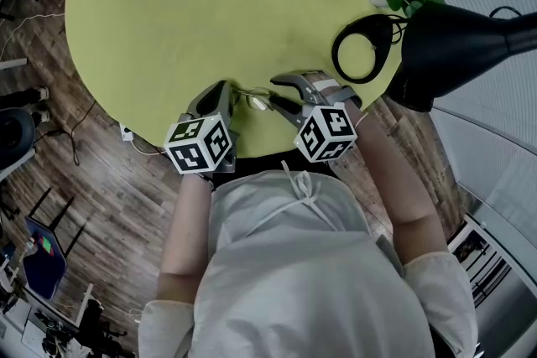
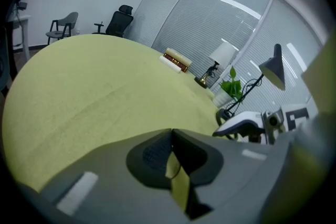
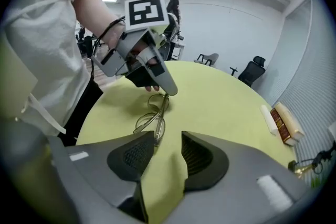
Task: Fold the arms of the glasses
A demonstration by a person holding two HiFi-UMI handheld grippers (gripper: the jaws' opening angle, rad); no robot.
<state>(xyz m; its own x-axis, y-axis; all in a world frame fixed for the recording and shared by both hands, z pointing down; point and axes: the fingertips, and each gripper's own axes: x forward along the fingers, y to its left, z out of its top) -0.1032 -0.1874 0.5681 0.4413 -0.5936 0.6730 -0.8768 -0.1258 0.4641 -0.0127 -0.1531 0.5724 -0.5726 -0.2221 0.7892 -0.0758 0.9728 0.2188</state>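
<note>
At the near edge of the round yellow-green counter [image 1: 210, 4], the left hand-held gripper [image 1: 227, 88] has its jaws drawn together. Its own view shows nothing between them. Seen from the right gripper view, though, its tip sits on the far end of the glasses [image 3: 152, 118], so it appears to be pinching a thin part of the frame.

The wire-rimmed glasses lie flat between the two tools, at 3 o'clock from the left tip in the head view. Their long axis runs roughly 9 to 3 there.

The right hand-held gripper [image 3: 168, 136] is spread wide and holds nothing. The glasses sit just beyond its left pad, at about 11 o'clock from the gap. Any closing move would first need a shift that way.

The left tool is the nearer of the two. The near end of the frame slips behind the right tool's left pad. The wire is too fine to tell whether either arm is folded.
</note>
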